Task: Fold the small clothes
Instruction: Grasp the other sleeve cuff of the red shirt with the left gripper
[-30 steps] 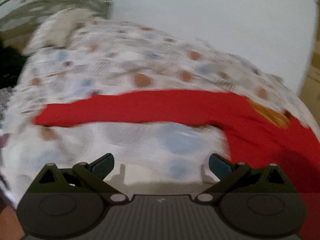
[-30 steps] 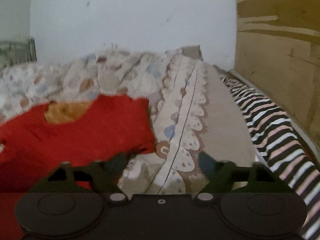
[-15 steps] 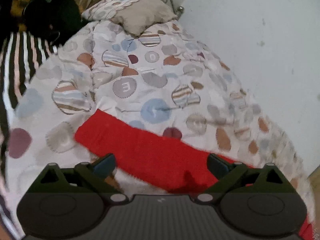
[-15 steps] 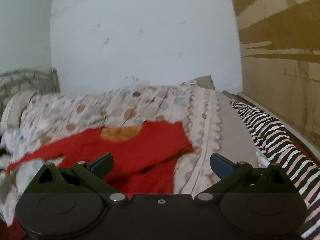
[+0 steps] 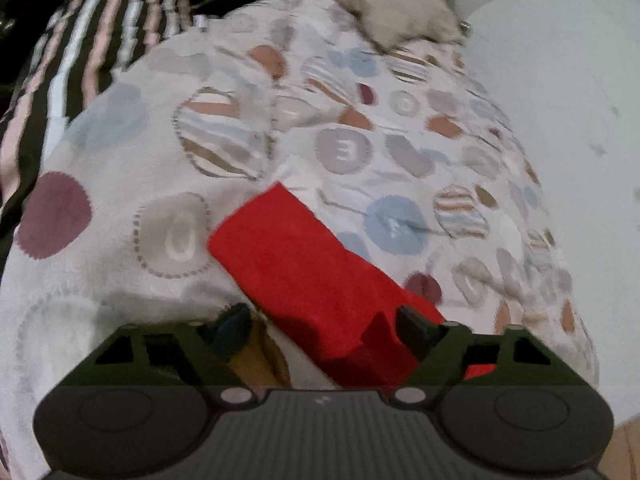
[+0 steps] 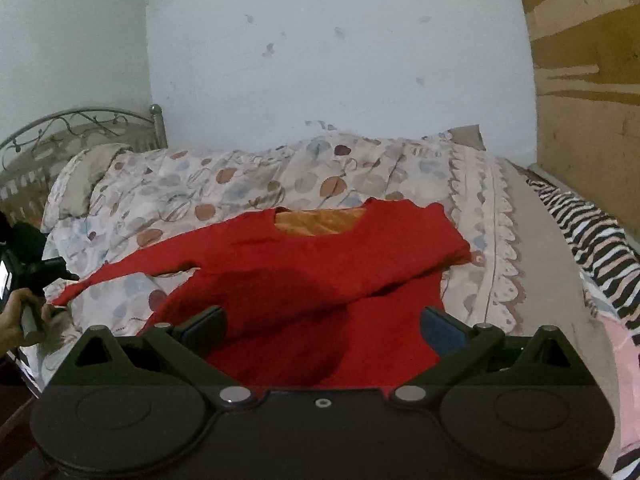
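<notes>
Left wrist view: the left gripper is closing, its jaws still apart, with the red sweater's sleeve lying between them on the dotted duvet. The sleeve runs from the jaws toward 11 o'clock, cuff farthest.

Right wrist view: the right gripper stands wide, gripping nothing. The red sweater lies flat at 12 o'clock, neckline away, one sleeve stretching toward 9 o'clock, near a hand.

Stood against a pale wall with little marks: a bed under a quilt with round spots. Had a curly metal headboard, a pillow, a striped blanket. Brown boards at one side.
</notes>
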The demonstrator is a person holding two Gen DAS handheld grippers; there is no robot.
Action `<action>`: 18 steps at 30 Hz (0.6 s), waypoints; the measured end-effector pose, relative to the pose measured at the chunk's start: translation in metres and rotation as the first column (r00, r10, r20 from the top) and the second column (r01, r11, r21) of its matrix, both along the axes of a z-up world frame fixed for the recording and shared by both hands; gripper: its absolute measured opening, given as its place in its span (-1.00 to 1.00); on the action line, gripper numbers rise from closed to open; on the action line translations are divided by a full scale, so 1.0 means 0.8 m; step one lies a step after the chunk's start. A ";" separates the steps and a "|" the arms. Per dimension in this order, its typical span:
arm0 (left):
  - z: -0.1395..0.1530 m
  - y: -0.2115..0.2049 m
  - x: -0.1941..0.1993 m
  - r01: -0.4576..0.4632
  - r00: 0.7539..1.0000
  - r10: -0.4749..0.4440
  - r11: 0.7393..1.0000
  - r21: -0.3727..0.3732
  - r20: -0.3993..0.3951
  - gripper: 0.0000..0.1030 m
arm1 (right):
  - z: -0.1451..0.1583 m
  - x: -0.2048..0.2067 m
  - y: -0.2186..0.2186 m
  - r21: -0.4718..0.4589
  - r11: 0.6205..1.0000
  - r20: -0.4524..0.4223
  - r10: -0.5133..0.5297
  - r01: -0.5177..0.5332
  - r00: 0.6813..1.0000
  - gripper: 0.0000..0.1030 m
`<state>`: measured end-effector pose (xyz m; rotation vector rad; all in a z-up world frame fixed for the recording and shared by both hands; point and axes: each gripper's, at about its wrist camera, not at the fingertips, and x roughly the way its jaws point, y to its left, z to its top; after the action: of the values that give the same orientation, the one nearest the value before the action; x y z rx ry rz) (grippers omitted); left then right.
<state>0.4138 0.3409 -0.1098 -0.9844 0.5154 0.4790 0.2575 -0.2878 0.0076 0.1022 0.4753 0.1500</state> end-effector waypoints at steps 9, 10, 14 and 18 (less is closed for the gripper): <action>-0.014 0.007 -0.009 -0.121 0.993 0.121 0.993 -0.011 0.003 -0.75 | -0.015 -0.002 -0.010 0.062 0.997 -0.043 -0.036 0.039 0.998 0.99; -0.013 0.008 -0.012 -0.125 0.991 0.126 0.992 -0.018 0.041 -0.82 | -0.017 -0.002 -0.010 0.058 0.998 -0.050 -0.036 0.039 0.998 0.99; 0.027 -0.013 -0.012 -0.043 0.983 0.015 0.988 0.151 0.181 -0.89 | -0.021 -0.004 -0.013 0.065 0.997 -0.056 -0.044 0.048 0.997 0.99; 0.086 -0.047 -0.001 0.055 0.946 -0.149 0.949 0.309 0.288 -0.91 | -0.026 -0.004 -0.019 0.109 0.992 -0.061 -0.056 0.062 0.997 0.99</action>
<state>0.4127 0.3033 -0.0411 -0.7190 0.2019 0.2891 0.2541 -0.3032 -0.0133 0.2299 0.5208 0.1156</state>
